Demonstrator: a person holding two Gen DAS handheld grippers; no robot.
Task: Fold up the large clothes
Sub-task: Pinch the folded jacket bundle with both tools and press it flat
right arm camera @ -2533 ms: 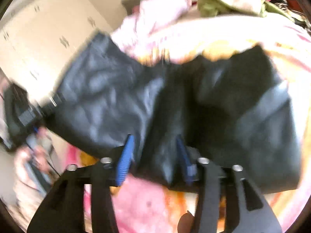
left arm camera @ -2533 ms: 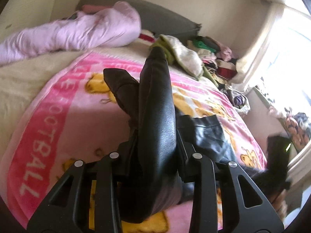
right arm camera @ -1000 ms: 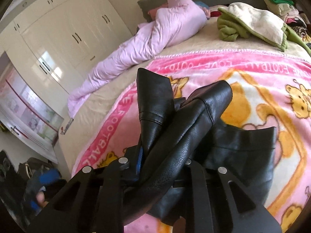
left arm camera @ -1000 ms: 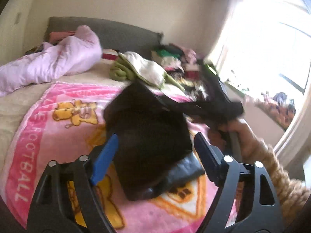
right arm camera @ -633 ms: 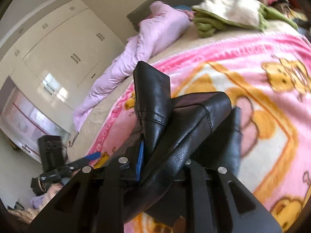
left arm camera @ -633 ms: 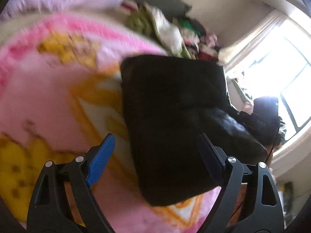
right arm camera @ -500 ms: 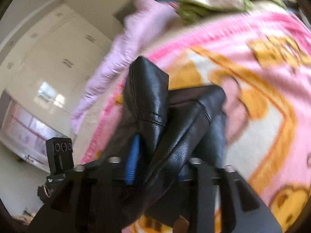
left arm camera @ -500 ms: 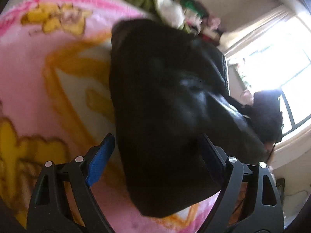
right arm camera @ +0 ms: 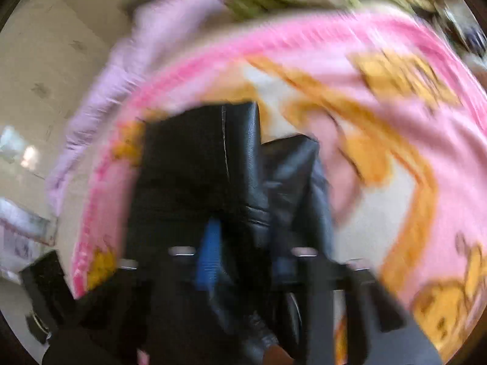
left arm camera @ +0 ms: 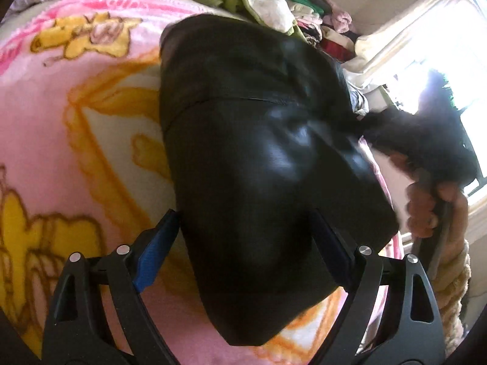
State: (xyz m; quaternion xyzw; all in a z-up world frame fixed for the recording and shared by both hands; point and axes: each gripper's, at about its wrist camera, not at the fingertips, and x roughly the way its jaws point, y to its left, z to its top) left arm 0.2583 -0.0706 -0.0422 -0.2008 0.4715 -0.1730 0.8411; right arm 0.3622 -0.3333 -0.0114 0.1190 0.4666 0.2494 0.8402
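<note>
Leather garment [left arm camera: 261,164] now lower on pink blanket [left arm camera: 76,140]

You see one black leather garment [left arm camera: 258,158] folded on one pink cartoon blanket [left arm camera: 61,127], two claws, the left claw [left arm camera: 243,252] and the right claw [right arm camera: 243,261], one lilac duvet [right arm camera: 121,60], and one clothes heap [left arm camera: 274,3].

Left wrist view close above black garment [left arm camera: 258,167], right wrist view (blurred) likewise [right arm camera: 219,176], facing bedhead
</note>
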